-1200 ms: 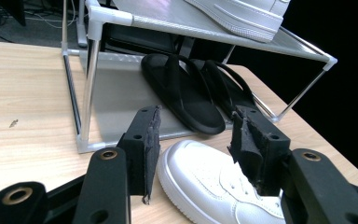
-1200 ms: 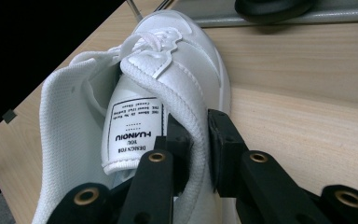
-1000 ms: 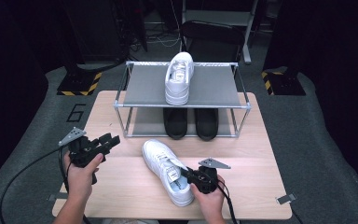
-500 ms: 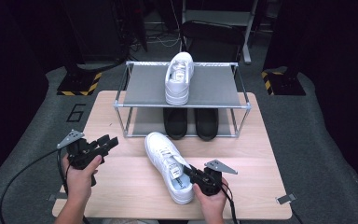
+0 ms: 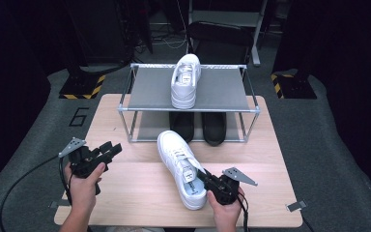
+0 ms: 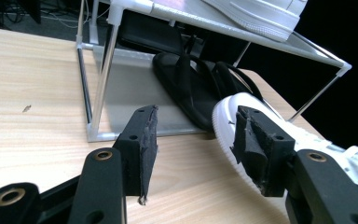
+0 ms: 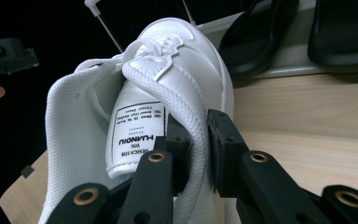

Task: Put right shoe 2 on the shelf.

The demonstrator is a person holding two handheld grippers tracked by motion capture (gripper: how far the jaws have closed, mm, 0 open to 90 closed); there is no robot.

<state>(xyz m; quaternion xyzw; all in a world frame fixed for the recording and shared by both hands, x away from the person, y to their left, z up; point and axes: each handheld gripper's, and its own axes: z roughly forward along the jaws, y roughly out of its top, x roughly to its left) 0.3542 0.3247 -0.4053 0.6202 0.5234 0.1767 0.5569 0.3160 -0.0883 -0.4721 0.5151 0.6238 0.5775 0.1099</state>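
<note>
Right hand-held gripper [image 7: 196,140] clamped on white sneaker [image 5: 181,166] collar; we are swinging its toe closer to the rack [image 5: 189,109]. Left hand-held gripper [image 6: 193,140] waiting, jaws apart.

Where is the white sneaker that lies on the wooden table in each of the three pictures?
High view: white lace-up sneaker at centre, before the rack.
Left gripper view: its toe, right of middle.
Right gripper view: centre-left, collar pinched by the right tool.
Shared landmark: black sandals under the metal rack.
</note>
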